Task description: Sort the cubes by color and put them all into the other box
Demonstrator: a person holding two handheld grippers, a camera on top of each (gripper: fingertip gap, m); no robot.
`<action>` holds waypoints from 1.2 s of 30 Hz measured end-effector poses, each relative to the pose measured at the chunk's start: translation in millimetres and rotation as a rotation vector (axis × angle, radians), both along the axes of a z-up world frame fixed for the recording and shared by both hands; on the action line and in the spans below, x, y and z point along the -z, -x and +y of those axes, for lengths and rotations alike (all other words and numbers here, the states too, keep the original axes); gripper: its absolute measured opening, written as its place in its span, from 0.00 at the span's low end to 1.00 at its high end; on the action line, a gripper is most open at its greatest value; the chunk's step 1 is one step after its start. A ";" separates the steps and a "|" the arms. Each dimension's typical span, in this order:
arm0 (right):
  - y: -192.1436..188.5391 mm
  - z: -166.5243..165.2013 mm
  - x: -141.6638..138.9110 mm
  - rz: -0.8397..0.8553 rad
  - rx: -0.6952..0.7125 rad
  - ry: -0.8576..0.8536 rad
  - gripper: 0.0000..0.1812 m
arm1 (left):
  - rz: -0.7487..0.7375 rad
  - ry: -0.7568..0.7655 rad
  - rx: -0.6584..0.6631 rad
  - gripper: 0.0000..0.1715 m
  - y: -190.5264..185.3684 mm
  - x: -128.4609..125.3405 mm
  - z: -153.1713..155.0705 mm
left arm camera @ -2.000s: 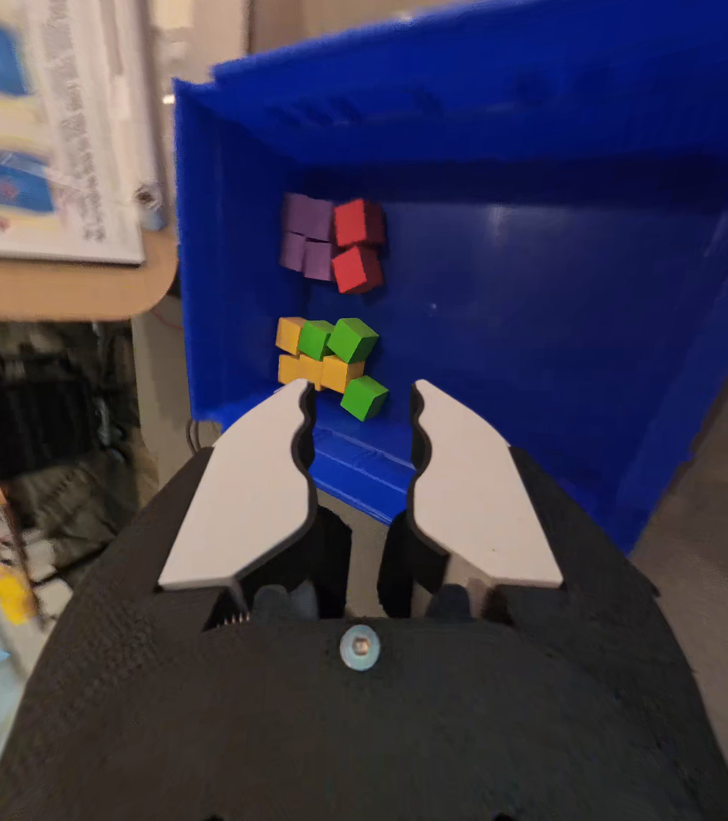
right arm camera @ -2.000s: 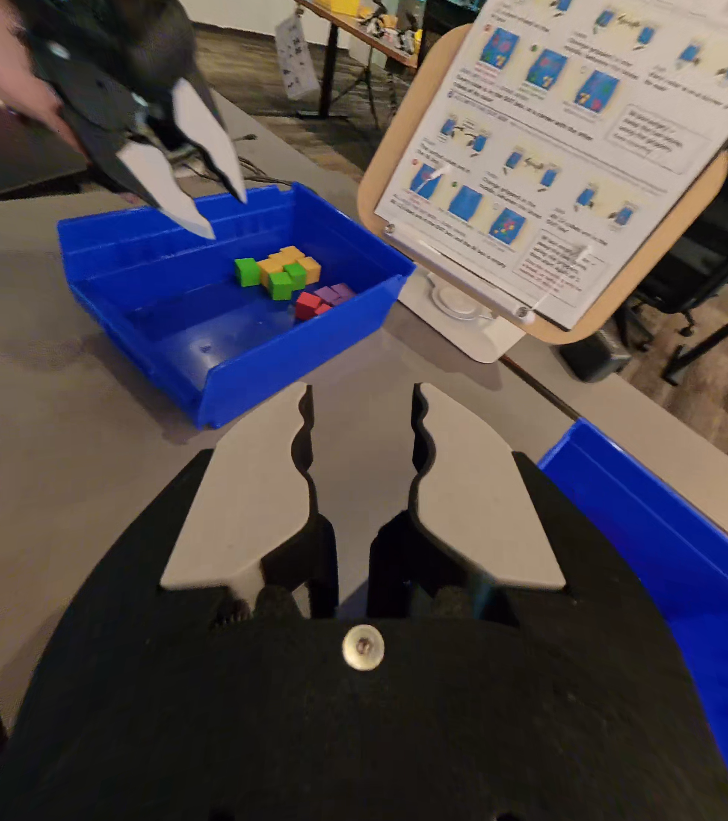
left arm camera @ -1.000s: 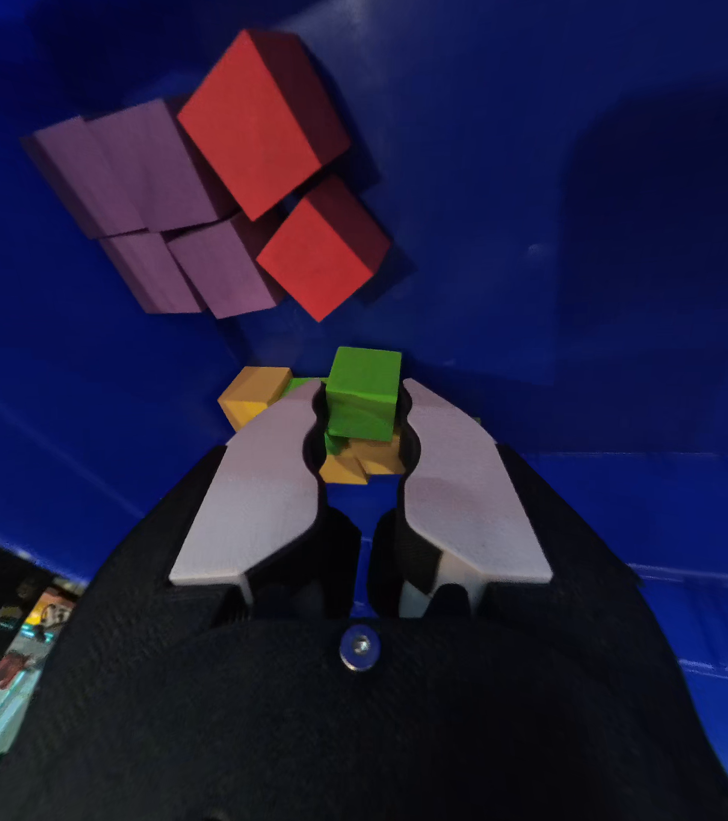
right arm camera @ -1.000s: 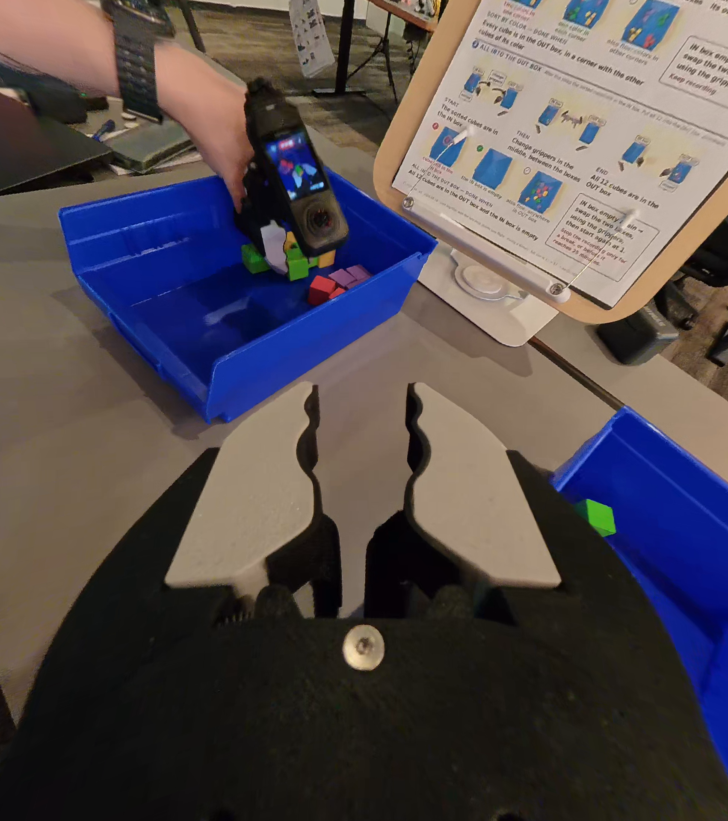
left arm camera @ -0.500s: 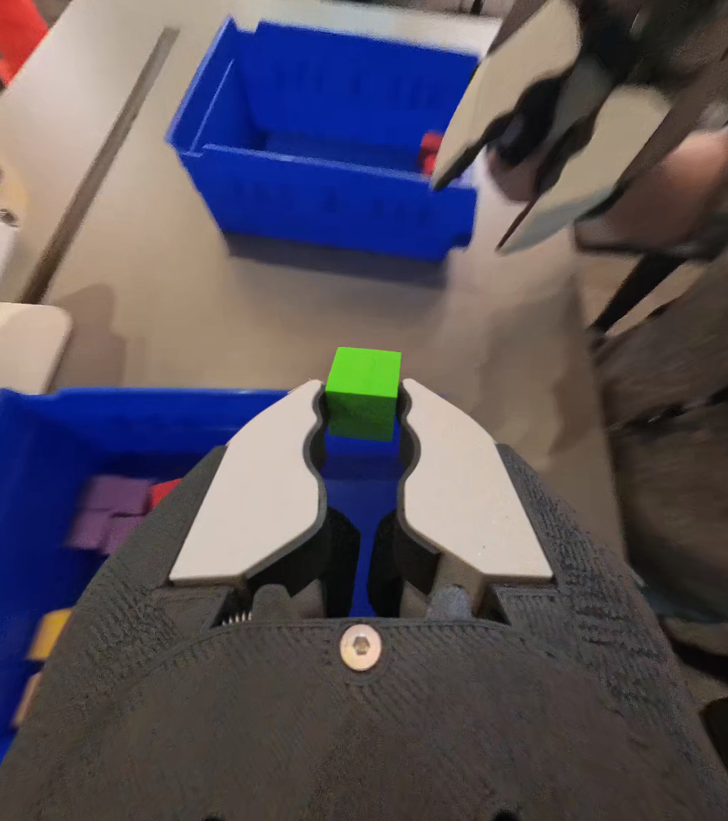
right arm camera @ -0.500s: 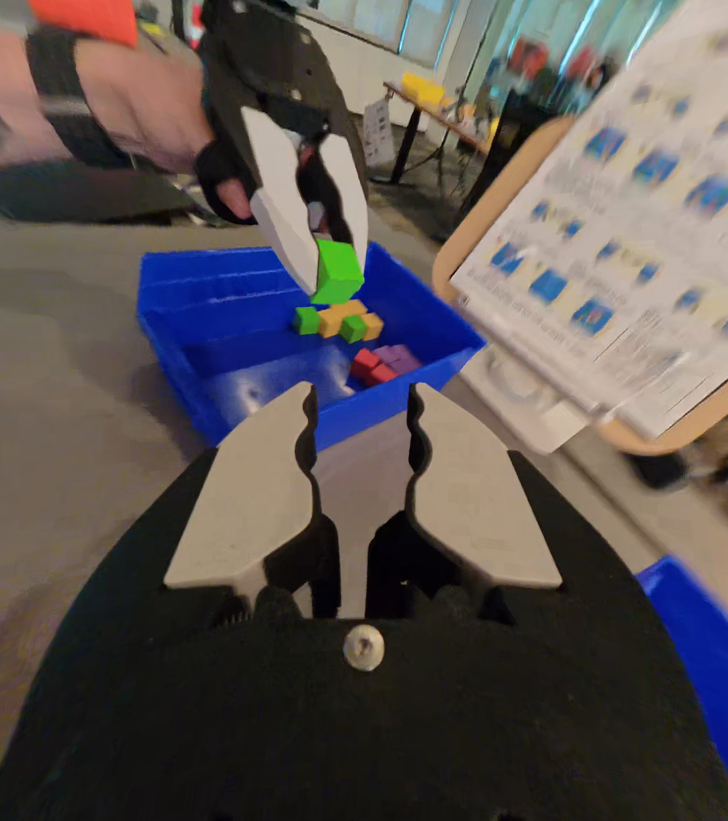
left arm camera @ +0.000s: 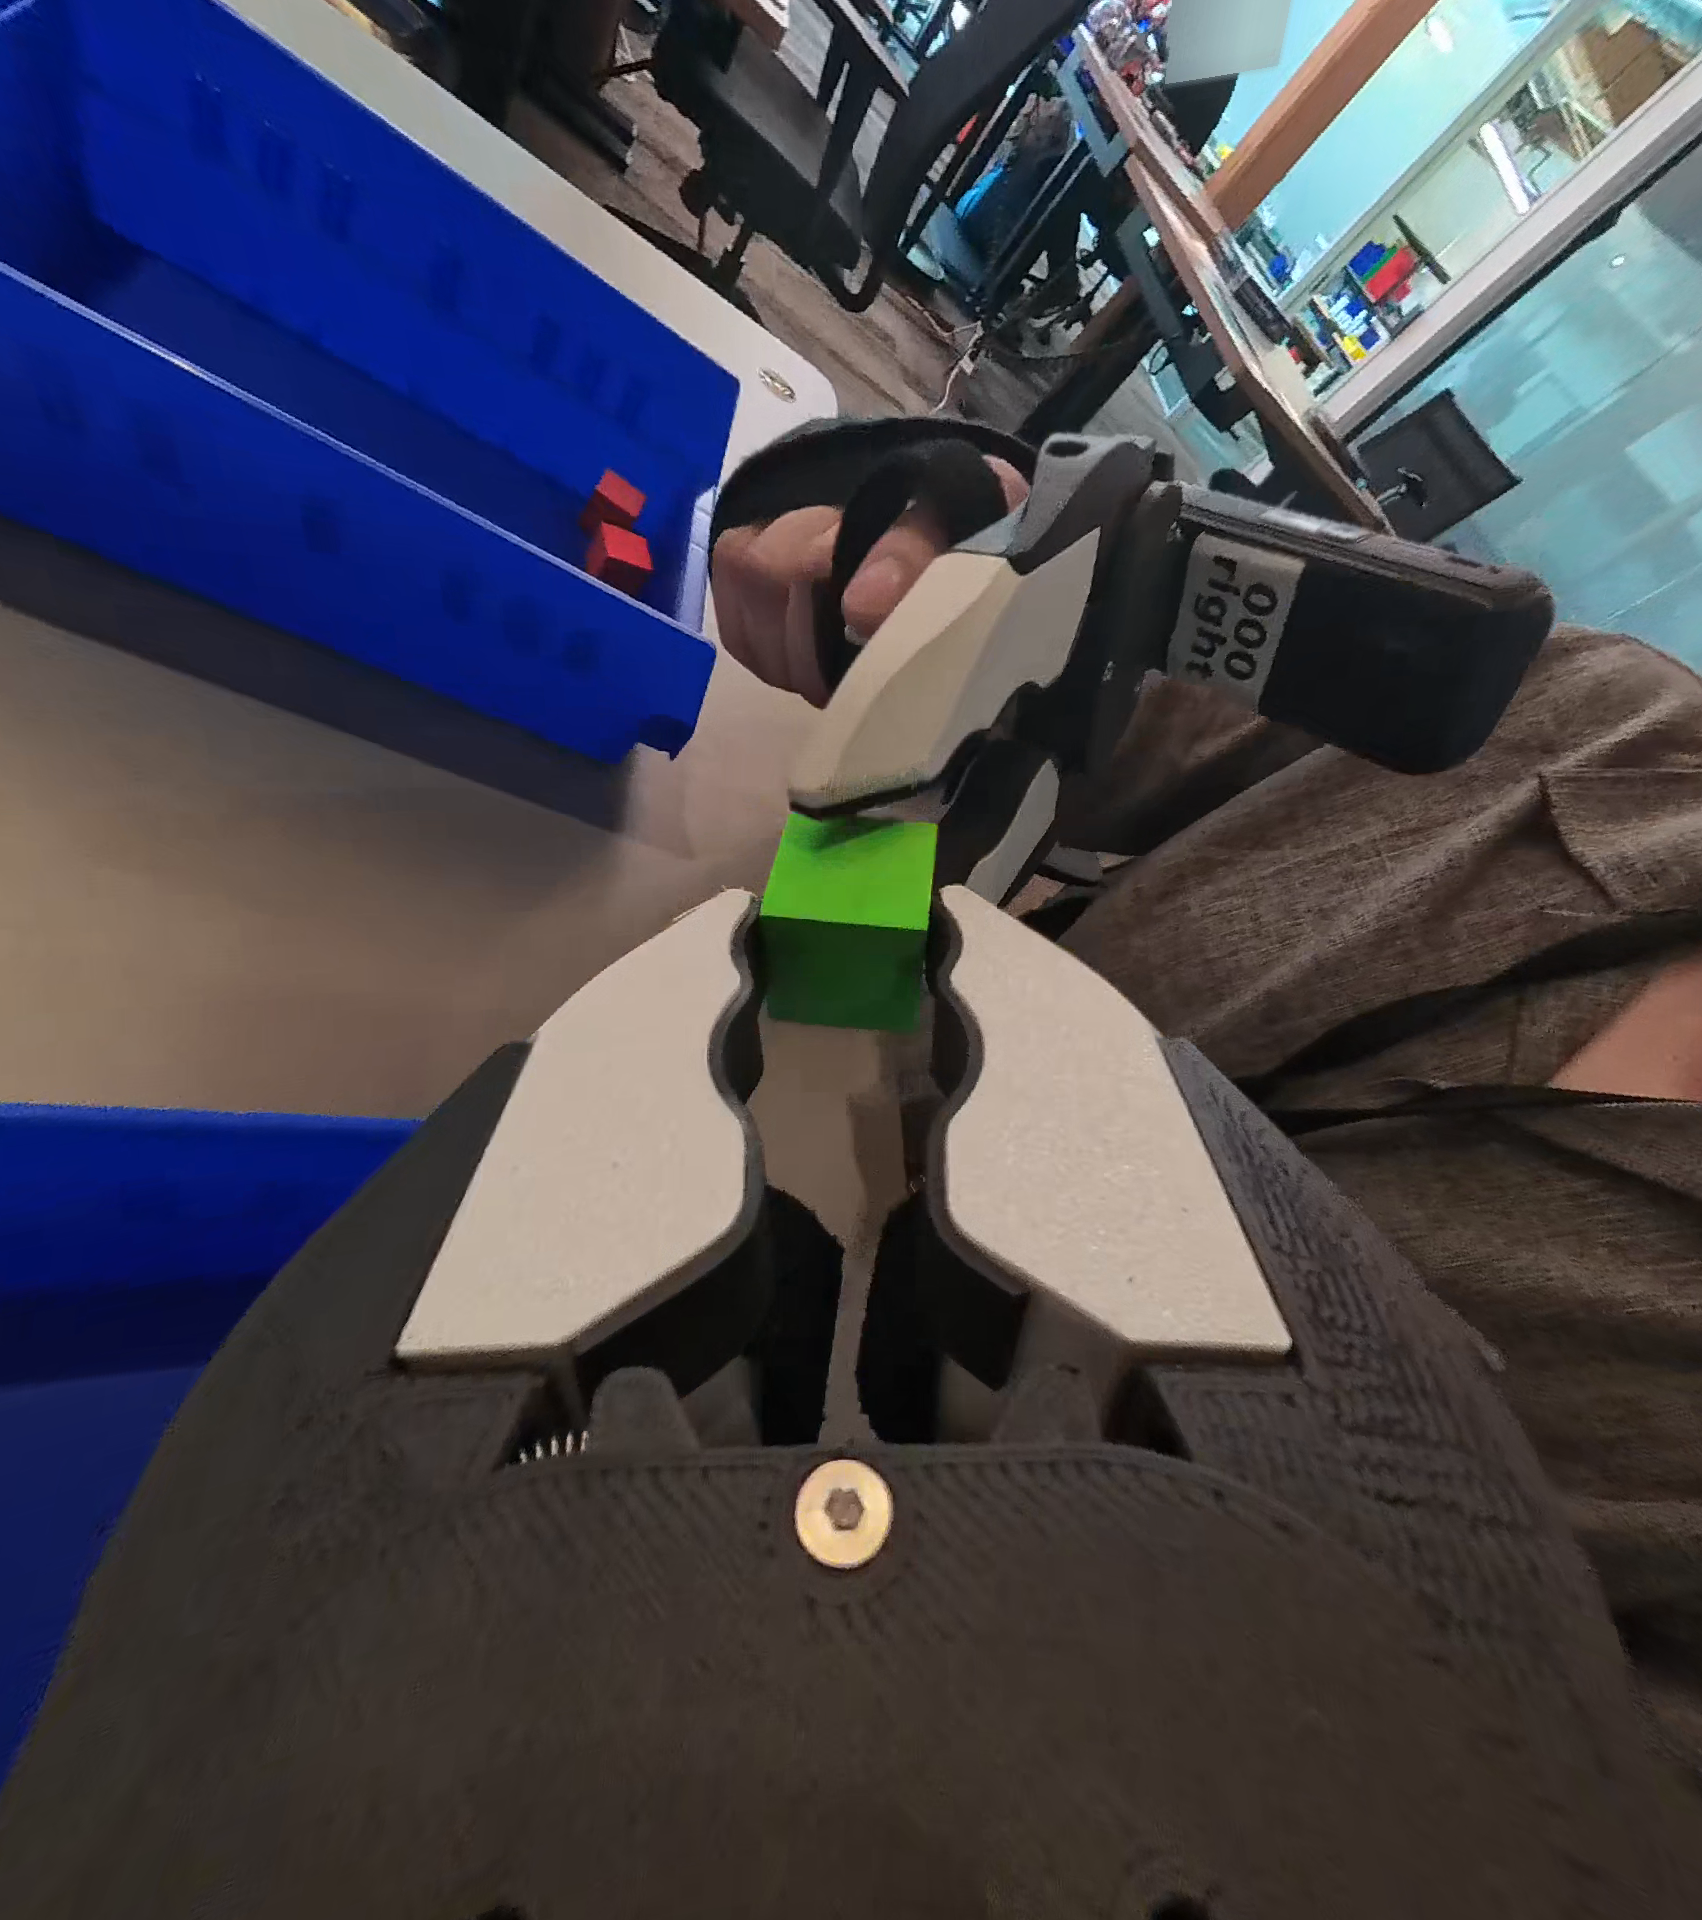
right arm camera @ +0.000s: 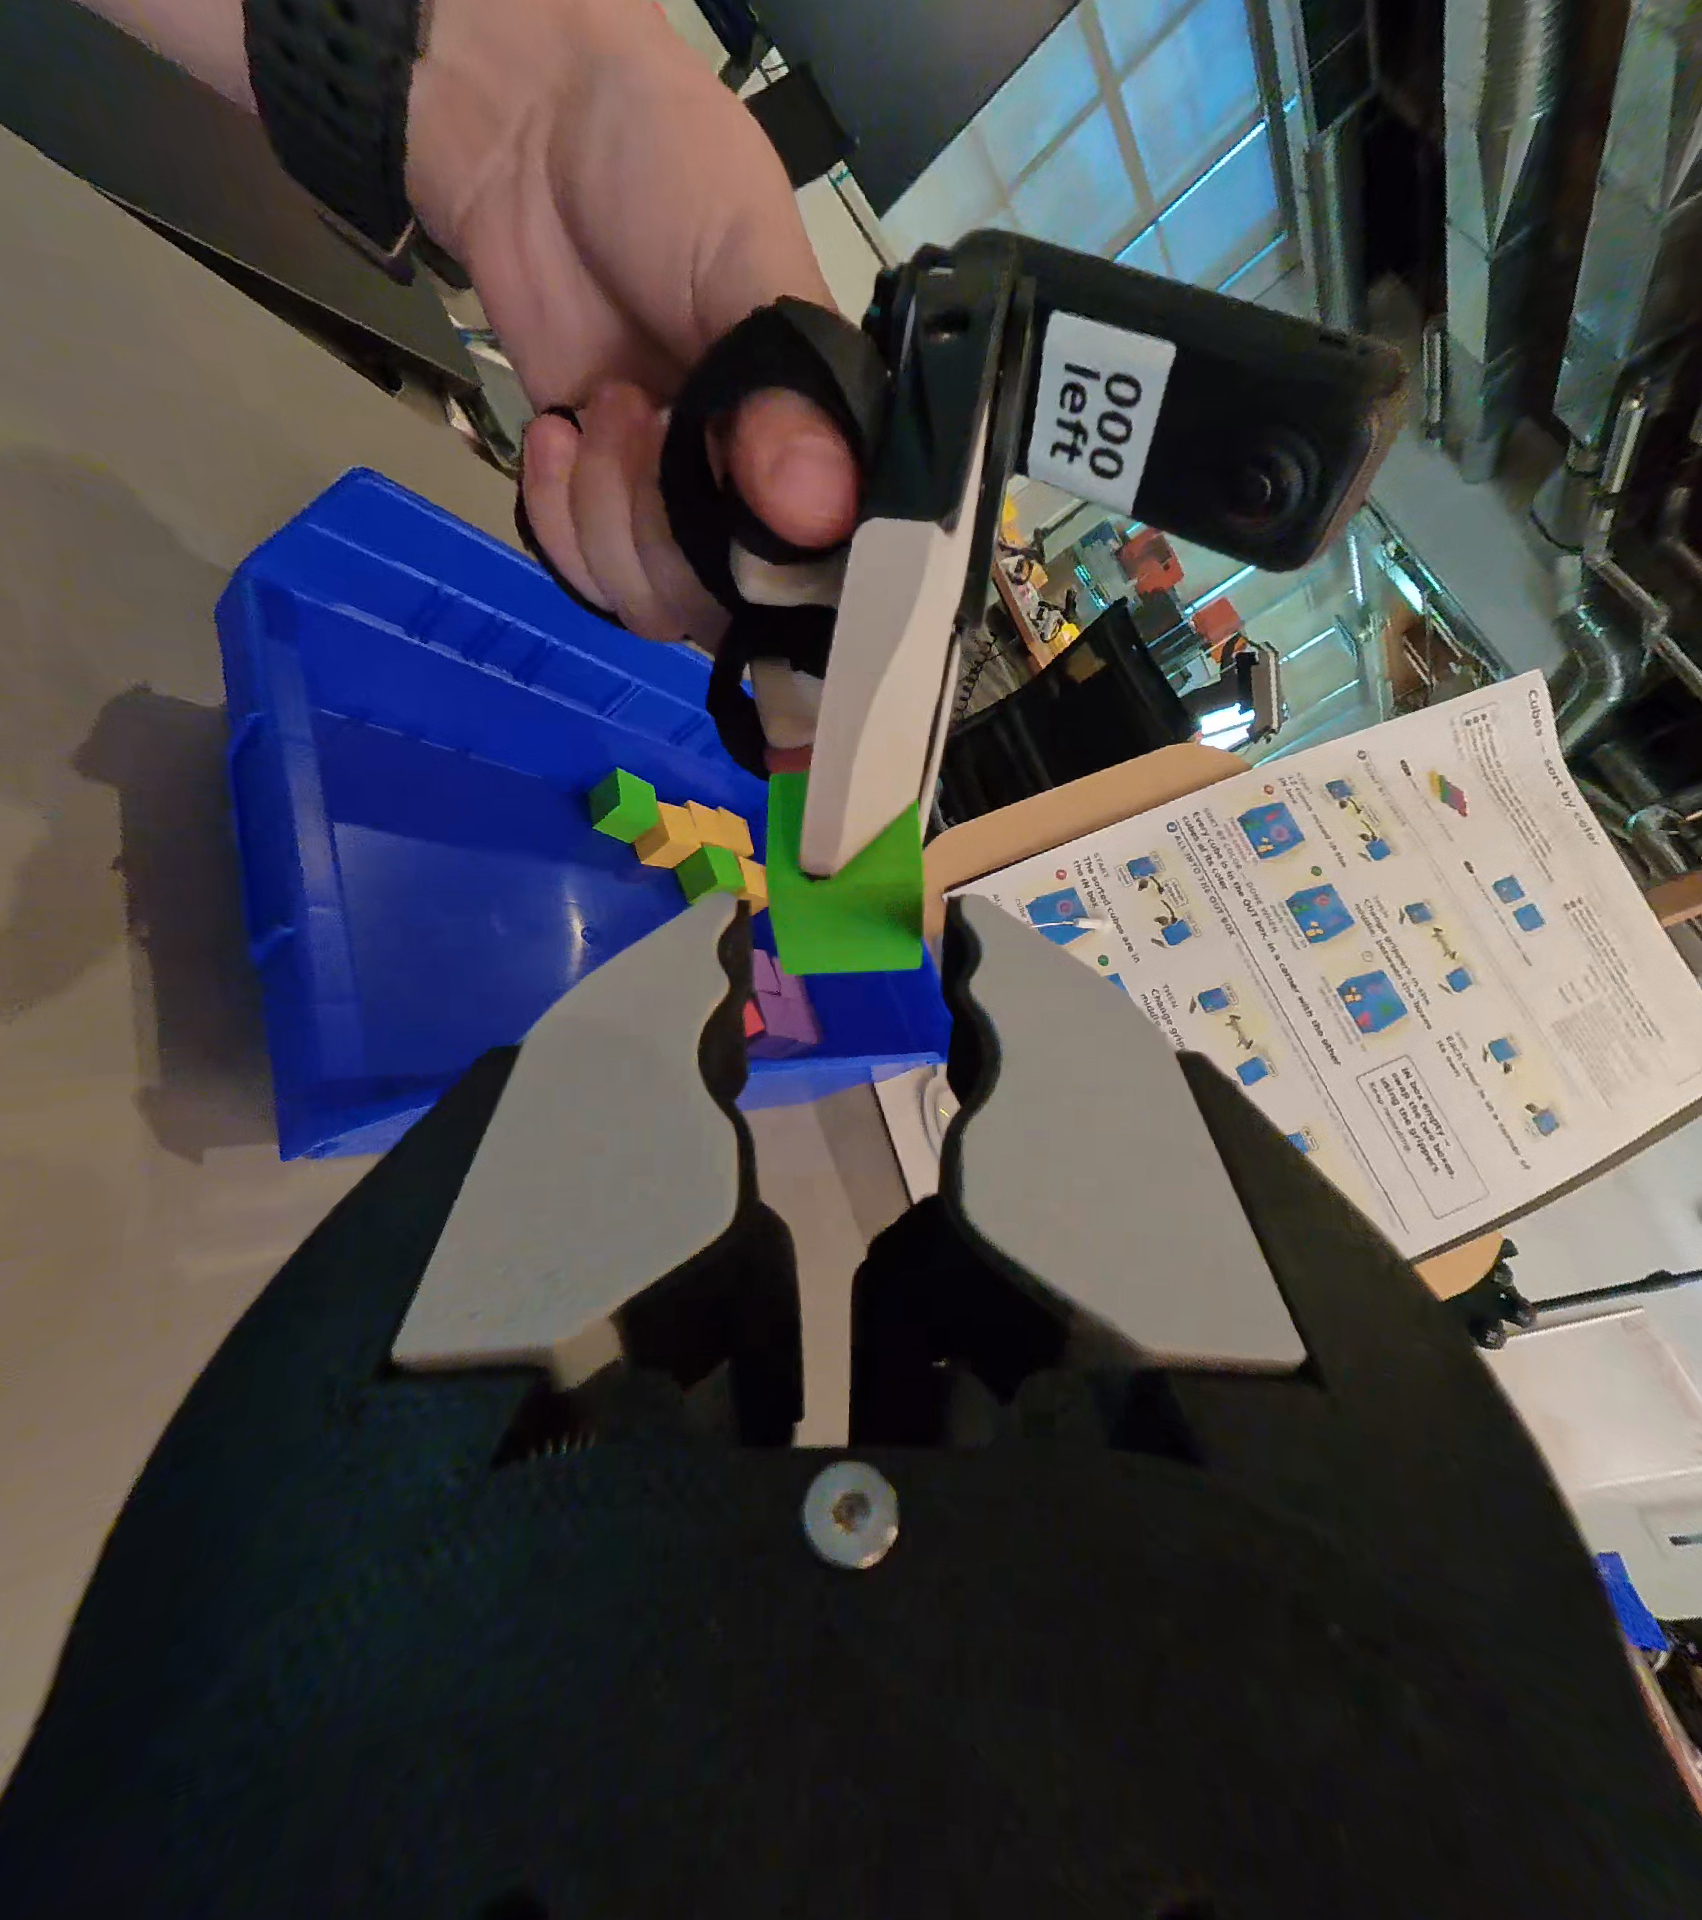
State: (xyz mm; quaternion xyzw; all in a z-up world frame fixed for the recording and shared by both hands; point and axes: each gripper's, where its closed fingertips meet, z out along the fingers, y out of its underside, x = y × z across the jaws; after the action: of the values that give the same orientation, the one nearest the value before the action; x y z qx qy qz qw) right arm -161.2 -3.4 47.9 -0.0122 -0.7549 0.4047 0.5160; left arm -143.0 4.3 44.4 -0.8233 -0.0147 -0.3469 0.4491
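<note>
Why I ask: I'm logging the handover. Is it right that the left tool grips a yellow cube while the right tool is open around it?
Not quite: the cube in the left tool is green, not yellow, as the left wrist view shows. The right tool is indeed open around it.

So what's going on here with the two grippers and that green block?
A person holds a gripper in each hand above a grey table. The left gripper is shut on a green cube, held in the air. The right gripper is open, its fingers either side of the same cube without clamping it. Behind, a blue bin holds green, yellow, purple and red cubes; another blue bin holds two red cubes.
</note>
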 end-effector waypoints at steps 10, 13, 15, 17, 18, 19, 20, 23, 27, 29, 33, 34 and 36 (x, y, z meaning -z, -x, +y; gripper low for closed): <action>-7.5 4.7 5.2 0.002 0.013 0.017 0.14 | -0.029 -0.014 0.013 0.25 -6.2 2.1 9.2; -9.7 11.7 5.7 -0.004 0.031 0.029 0.14 | -0.001 -0.061 -0.039 0.38 -1.0 -6.8 16.3; -11.8 23.0 2.5 -0.019 0.053 0.053 0.14 | 0.032 -0.115 -0.096 0.40 7.0 -19.2 18.5; -10.1 45.3 -3.9 -0.053 0.103 0.100 0.14 | 0.129 -0.157 -0.173 0.40 18.0 -29.7 16.2; -6.4 60.8 -6.0 -0.094 0.140 0.135 0.14 | 0.196 -0.169 -0.207 0.39 22.1 -32.5 13.8; 0.2 78.6 -6.4 -0.152 0.188 0.176 0.14 | 0.261 -0.178 -0.226 0.36 23.8 -32.9 11.3; 9.0 97.4 -4.7 -0.223 0.243 0.222 0.14 | 0.315 -0.168 -0.244 0.34 25.3 -28.8 9.8; 32.8 150.6 1.1 -0.402 0.391 0.368 0.14 | 0.393 -0.094 -0.268 0.33 24.2 -3.5 9.3; 50.1 211.8 21.7 -0.573 0.586 0.477 0.14 | 0.503 -0.030 -0.325 0.32 19.3 19.8 5.7; 55.7 237.8 39.0 -0.628 0.673 0.492 0.14 | 0.537 -0.020 -0.355 0.31 17.1 26.0 5.0; 62.8 267.2 99.1 -0.865 0.785 0.485 0.15 | 0.520 -0.009 -0.403 0.30 17.4 35.3 6.5; 63.2 270.8 114.2 -0.920 0.803 0.468 0.15 | 0.510 -0.016 -0.413 0.30 16.9 34.9 6.6; 63.1 275.4 139.7 -1.018 0.837 0.428 0.15 | 0.493 -0.033 -0.434 0.29 15.3 32.3 6.1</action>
State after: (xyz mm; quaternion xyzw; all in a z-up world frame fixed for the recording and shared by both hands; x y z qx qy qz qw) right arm -224.3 272.0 -91.8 -0.5923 -0.7385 0.2554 0.1963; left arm -158.3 10.3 12.1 -0.8526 -0.0750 -0.0333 0.5160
